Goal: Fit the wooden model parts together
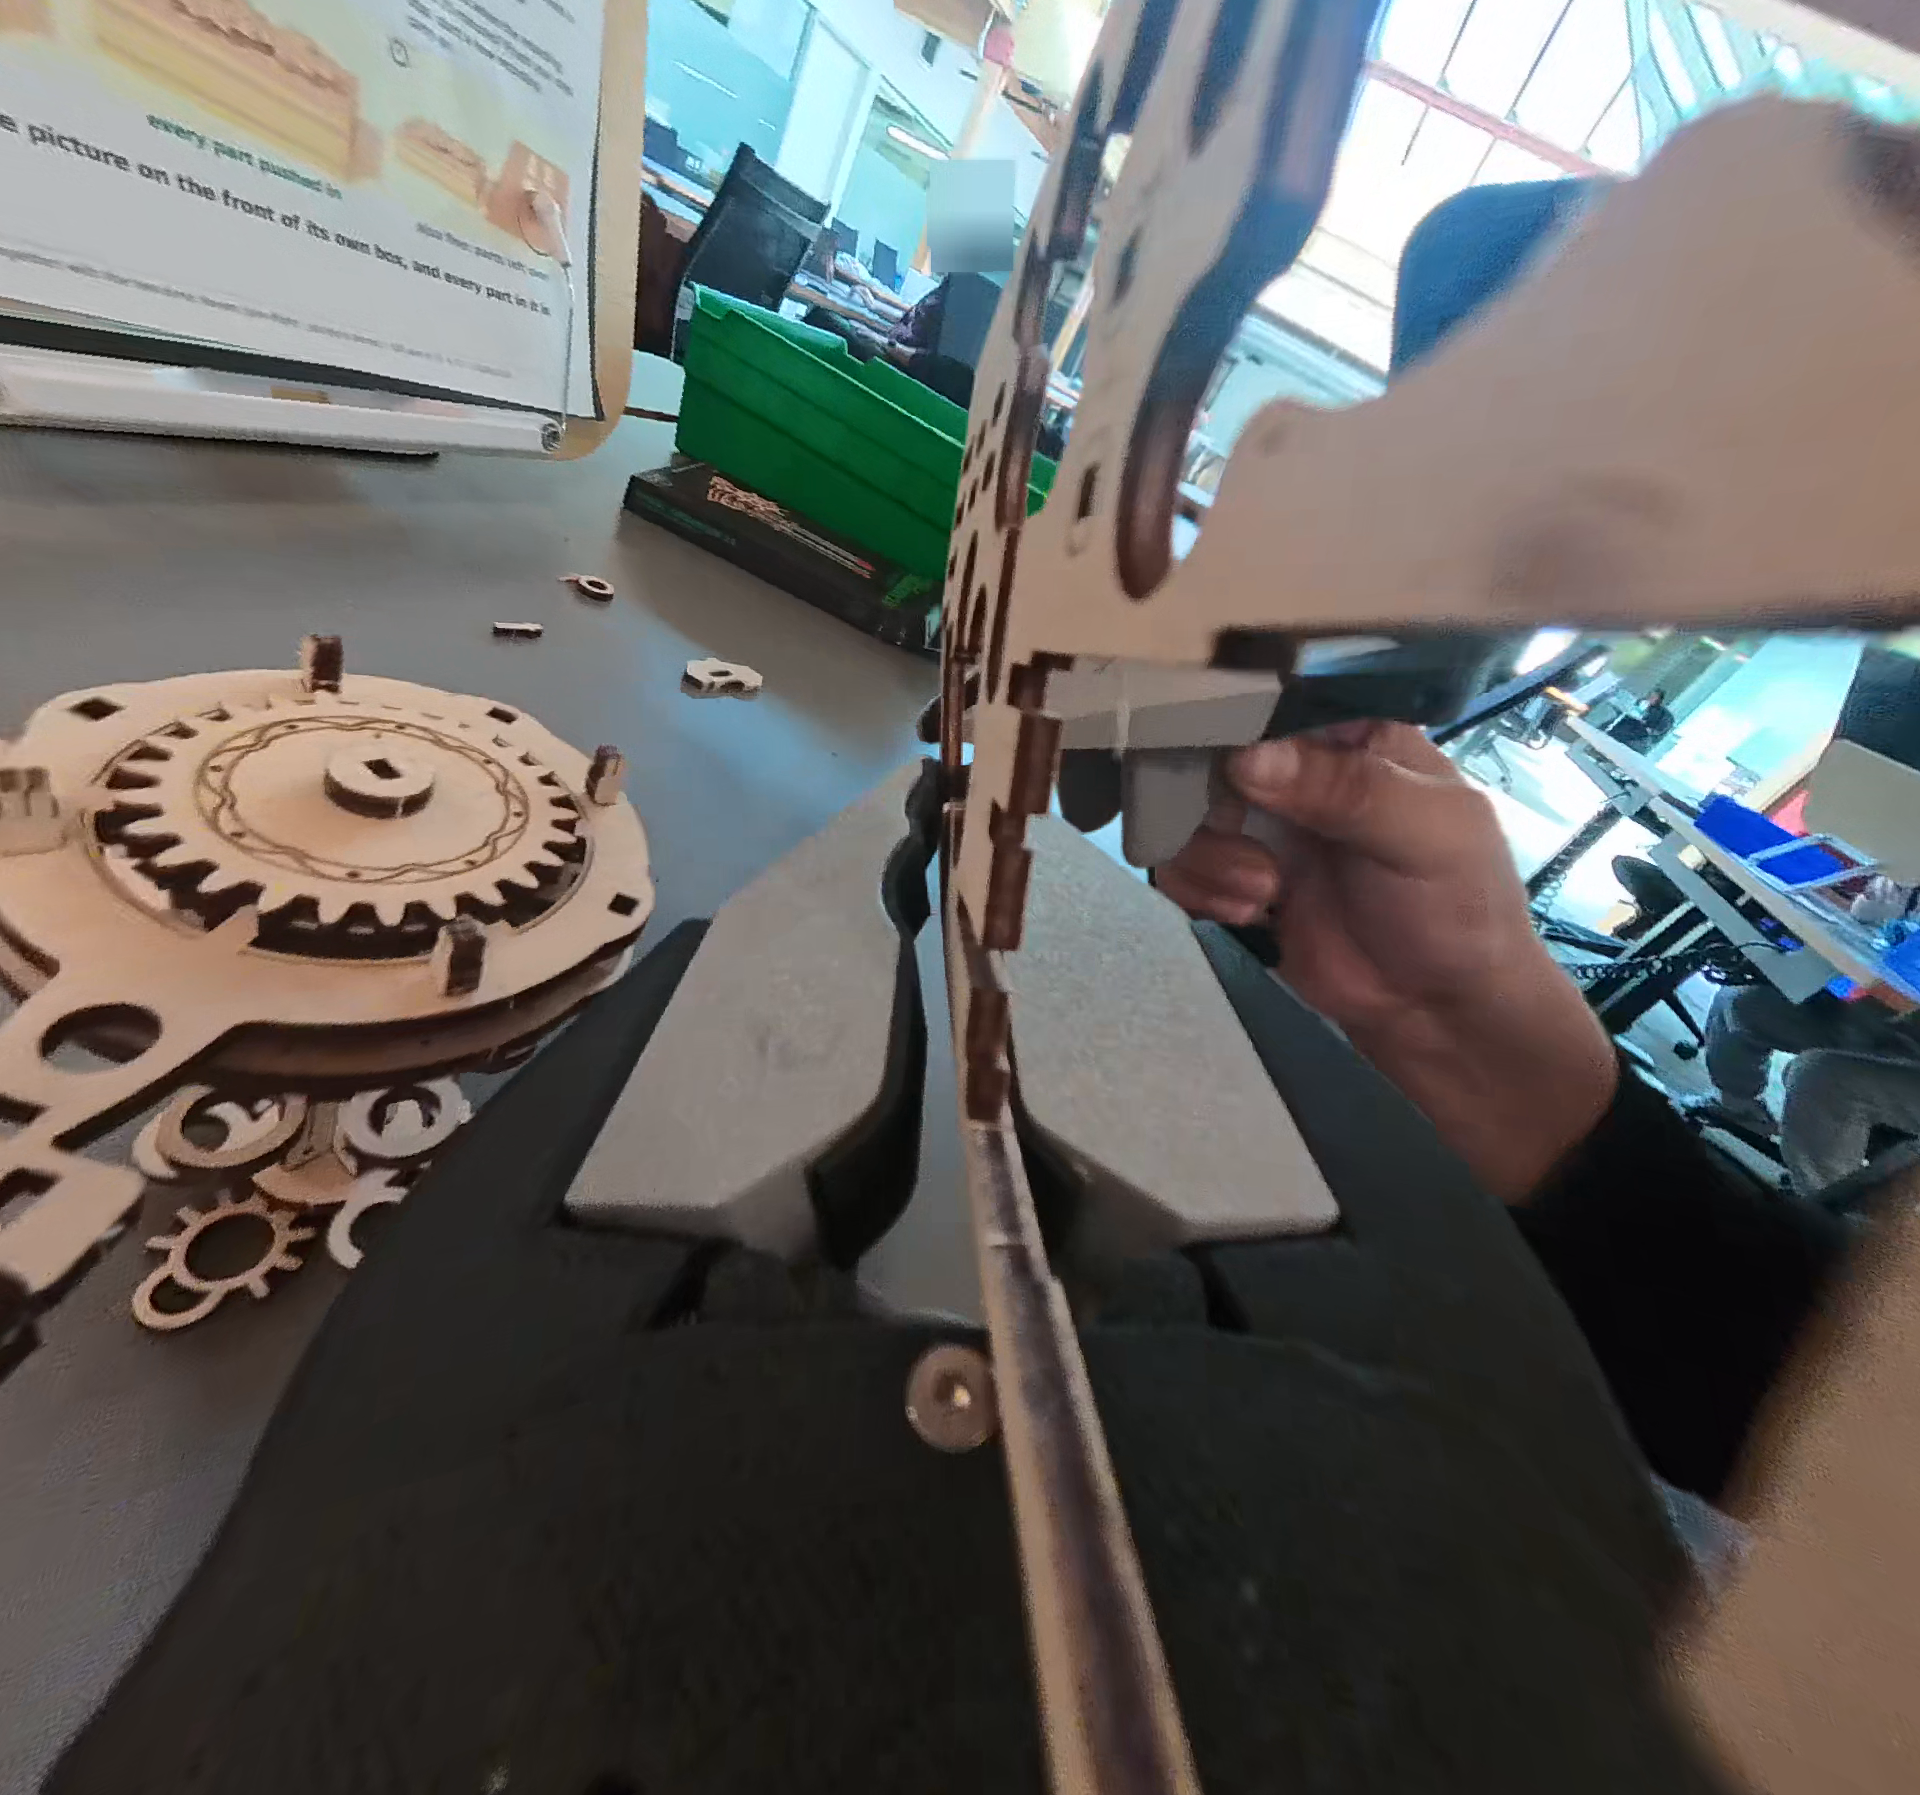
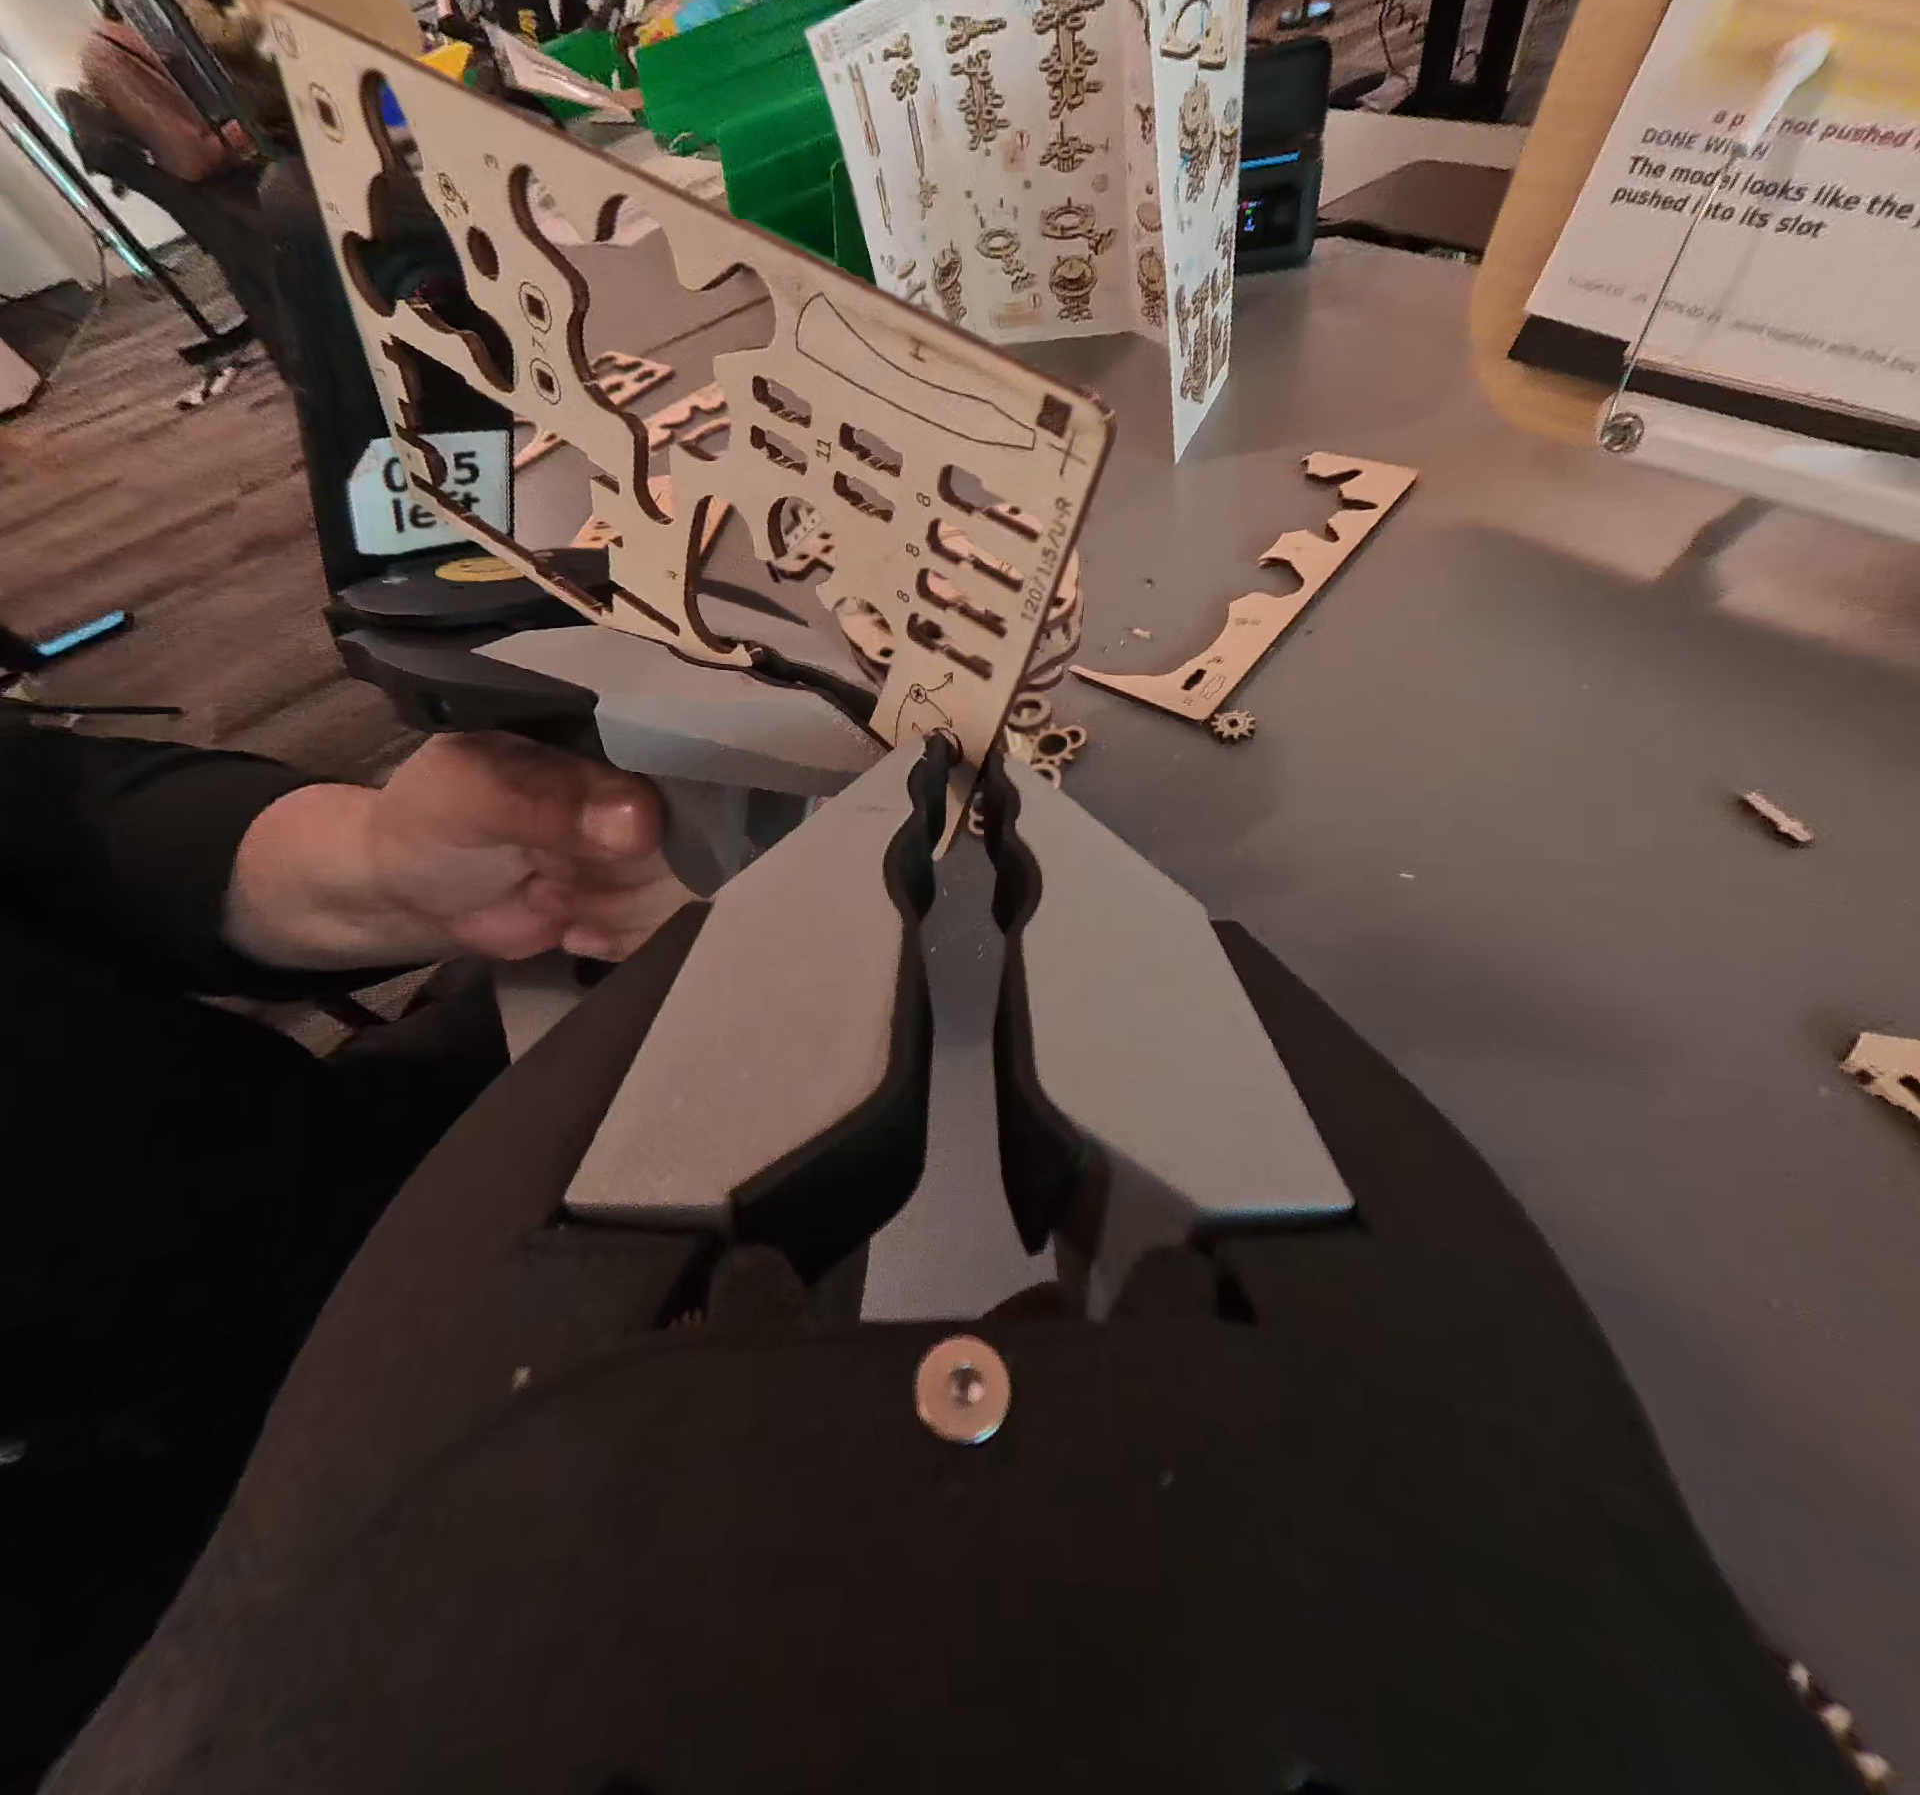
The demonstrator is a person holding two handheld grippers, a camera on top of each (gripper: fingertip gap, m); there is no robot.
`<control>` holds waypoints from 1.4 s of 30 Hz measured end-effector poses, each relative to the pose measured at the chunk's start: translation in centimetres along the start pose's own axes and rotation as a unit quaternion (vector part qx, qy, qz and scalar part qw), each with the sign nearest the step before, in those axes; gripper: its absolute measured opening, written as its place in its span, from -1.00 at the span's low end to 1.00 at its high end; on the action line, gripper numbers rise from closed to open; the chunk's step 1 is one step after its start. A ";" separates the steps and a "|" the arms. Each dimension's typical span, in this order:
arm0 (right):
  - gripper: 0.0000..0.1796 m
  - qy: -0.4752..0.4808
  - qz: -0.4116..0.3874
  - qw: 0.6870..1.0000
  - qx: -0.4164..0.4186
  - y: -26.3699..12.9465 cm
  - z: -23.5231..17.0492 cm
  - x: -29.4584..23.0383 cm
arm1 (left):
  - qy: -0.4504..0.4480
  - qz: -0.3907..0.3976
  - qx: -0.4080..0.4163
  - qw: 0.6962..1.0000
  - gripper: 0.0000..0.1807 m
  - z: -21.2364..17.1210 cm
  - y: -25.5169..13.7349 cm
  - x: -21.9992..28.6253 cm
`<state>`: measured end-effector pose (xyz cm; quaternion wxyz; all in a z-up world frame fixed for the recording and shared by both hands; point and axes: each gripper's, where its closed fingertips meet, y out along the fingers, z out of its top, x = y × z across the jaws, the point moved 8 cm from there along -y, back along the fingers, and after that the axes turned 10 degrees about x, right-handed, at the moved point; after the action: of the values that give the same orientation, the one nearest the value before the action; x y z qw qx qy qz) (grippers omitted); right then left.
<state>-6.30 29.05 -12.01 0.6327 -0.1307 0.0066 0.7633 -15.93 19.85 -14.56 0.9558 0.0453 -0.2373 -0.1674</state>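
Both grippers are pinching one thin plywood parts sheet (image 2: 727, 457) held upright above the grey desk (image 2: 1507, 810): the left gripper (image 1: 951, 872) is clamping the sheet's edge, and the right gripper (image 2: 961, 789) is nipping its near lower corner. Many cut-outs are already gaping empty. On the desk to the left, a round wooden gear assembly (image 1: 322, 841) is sitting partly built, with loose small wooden gears (image 1: 223, 1257) lying nearby, so fitting looks well under way but unfinished. Farther off, a folded instruction leaflet (image 2: 1049, 145) is standing.
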 end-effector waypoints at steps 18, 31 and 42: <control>-0.74 0.068 0.110 0.991 0.029 -0.8 -0.2 2.2 | -0.065 -0.076 0.003 0.995 -1.00 0.0 0.2 -0.1; -0.90 0.018 0.070 0.997 -0.006 -0.9 0.4 0.3 | -0.044 -0.070 -0.012 0.997 -1.00 -0.2 0.4 0.2; -1.00 0.093 0.148 0.982 0.067 -1.6 -0.5 2.0 | -0.080 -0.073 0.003 0.994 -1.00 0.0 0.1 -0.4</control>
<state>-4.96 31.23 -12.65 0.5168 -0.1555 0.1359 0.8308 -16.23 20.09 -14.75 0.9190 0.0521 -0.3096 -0.2387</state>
